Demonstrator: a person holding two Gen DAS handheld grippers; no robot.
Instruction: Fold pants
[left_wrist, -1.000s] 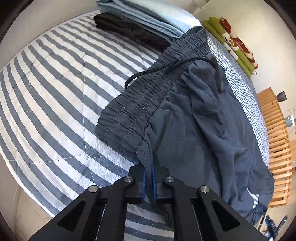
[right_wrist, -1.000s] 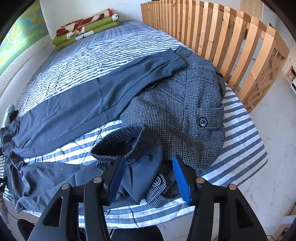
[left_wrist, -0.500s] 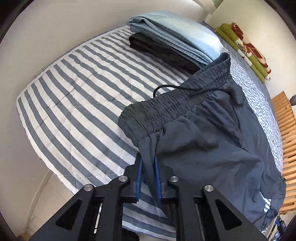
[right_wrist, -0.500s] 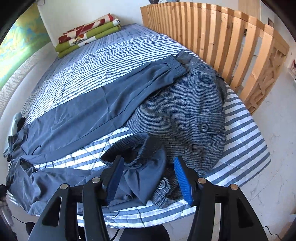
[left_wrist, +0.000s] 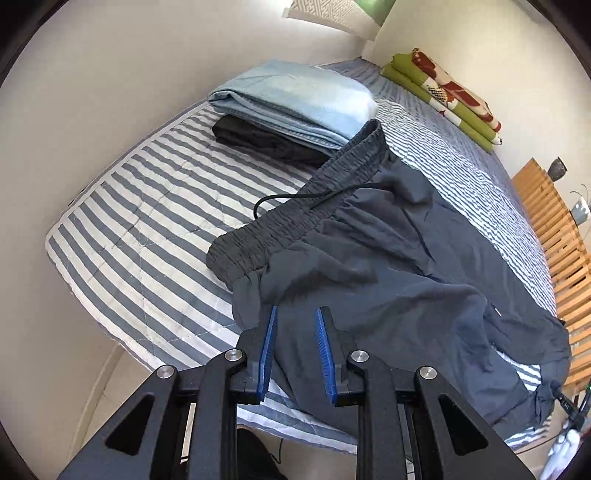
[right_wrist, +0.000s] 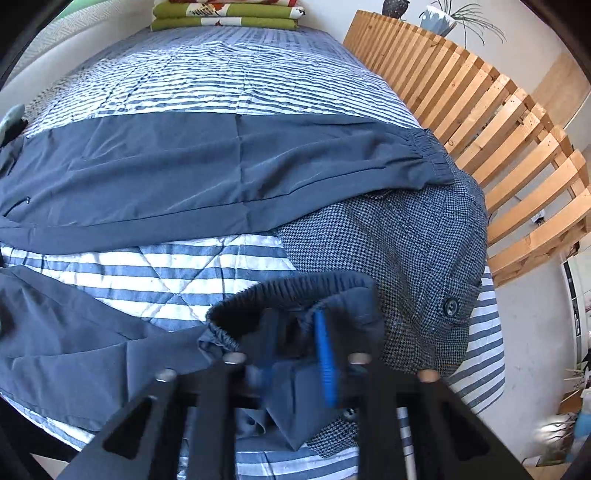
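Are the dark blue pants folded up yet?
Not yet. The dark blue pants lie spread across the striped bed, both legs apart, waistband bunched.

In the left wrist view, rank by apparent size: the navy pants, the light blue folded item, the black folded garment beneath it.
1. navy pants, nearest the camera
2. light blue folded item
3. black folded garment, partly covered, so unsure

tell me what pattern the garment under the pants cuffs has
A small dark-and-light houndstooth-like check on the buttoned garment, clearest in the right wrist view.

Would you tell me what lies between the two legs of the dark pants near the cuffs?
In the right wrist view, a bare strip of the striped quilt separates the two legs of the dark pants; the houndstooth garment closes its right end.
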